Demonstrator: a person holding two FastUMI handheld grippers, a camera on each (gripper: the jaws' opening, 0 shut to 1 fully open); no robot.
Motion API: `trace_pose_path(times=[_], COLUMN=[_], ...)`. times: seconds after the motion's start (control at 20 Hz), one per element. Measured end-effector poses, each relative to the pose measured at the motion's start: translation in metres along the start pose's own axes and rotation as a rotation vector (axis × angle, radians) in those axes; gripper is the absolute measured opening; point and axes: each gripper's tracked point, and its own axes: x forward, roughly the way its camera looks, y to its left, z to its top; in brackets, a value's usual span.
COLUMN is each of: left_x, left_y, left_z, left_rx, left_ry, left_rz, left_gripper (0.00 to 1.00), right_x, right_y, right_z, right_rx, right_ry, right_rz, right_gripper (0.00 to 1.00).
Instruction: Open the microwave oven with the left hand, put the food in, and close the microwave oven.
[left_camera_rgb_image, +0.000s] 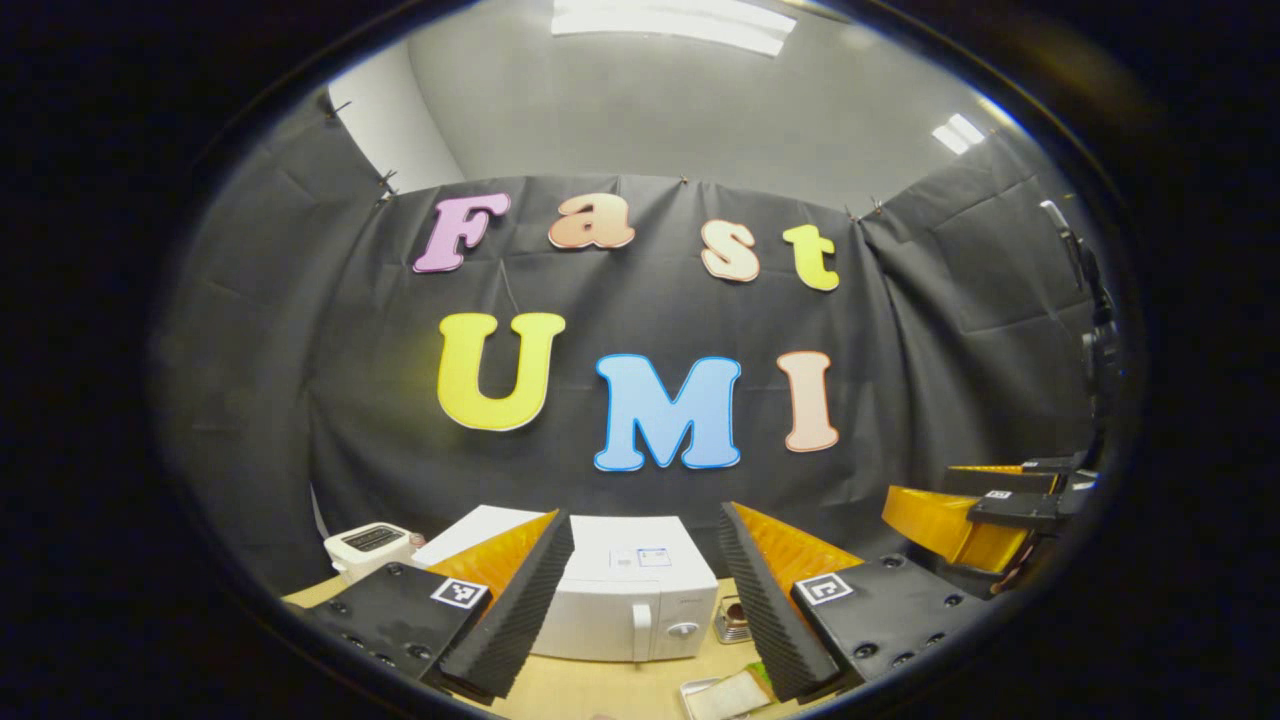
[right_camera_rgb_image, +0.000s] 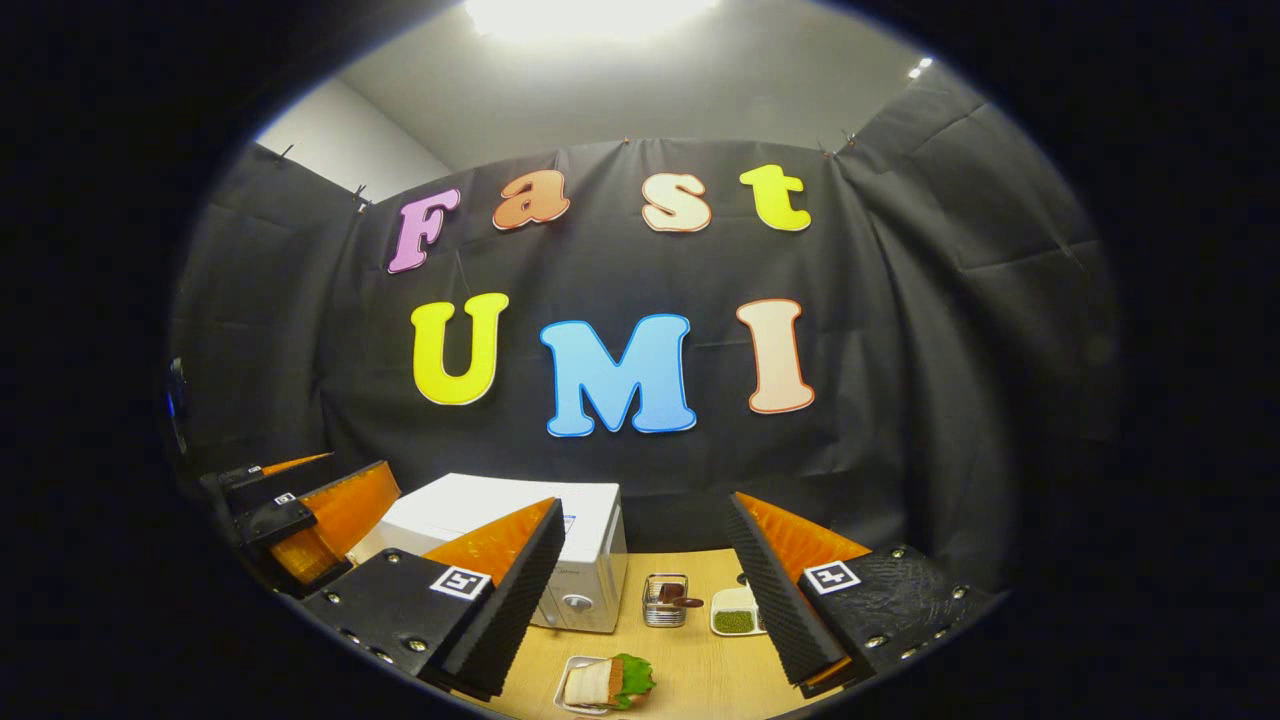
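A white microwave oven (left_camera_rgb_image: 630, 600) stands on the wooden table with its door closed, its handle (left_camera_rgb_image: 641, 631) and knob on the right of the front. My left gripper (left_camera_rgb_image: 640, 610) hovers in front of it, open, with nothing between its fingers. The food, a sandwich with lettuce on a small metal tray (right_camera_rgb_image: 605, 683), lies on the table in front of the microwave oven (right_camera_rgb_image: 560, 555). My right gripper (right_camera_rgb_image: 640, 600) is open above that tray and holds nothing. Each gripper shows at the edge of the other's view, the right one (left_camera_rgb_image: 985, 520) and the left one (right_camera_rgb_image: 300, 520).
A white toaster (left_camera_rgb_image: 372, 545) stands left of the microwave. To its right are a metal holder with a brown utensil (right_camera_rgb_image: 667, 600) and a small white dish of green beans (right_camera_rgb_image: 735, 615). The sandwich tray's corner (left_camera_rgb_image: 725, 695) lies near the table's front edge.
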Motion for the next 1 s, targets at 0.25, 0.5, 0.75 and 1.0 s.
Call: trace_pose_path(times=[0.25,0.5,0.75,1.0], left_x=[0.023,0.06,0.1,0.132], left_y=[-0.003,0.004,0.004,0.009], left_z=[-0.069,-0.149,-0.227,-0.286], left_rx=[-0.021,-0.029,-0.06,-0.042], left_ry=[0.113,0.251,0.401,0.51], left_rz=[-0.026,-0.016,-0.008,0.019], left_gripper=[0.96,0.96,0.95,0.96], right_x=[0.0,0.006,0.02,0.036], right_y=[-0.009,-0.021,-0.023,-0.039], right_z=[-0.008,-0.024,-0.036,-0.048], right_rx=[-0.016,-0.017,0.016,0.004], right_ry=[0.02,0.057,0.089,0.113], right_rz=[-0.015,-0.03,-0.019,-0.021], right_gripper=[0.98,0.98,0.98,0.98])
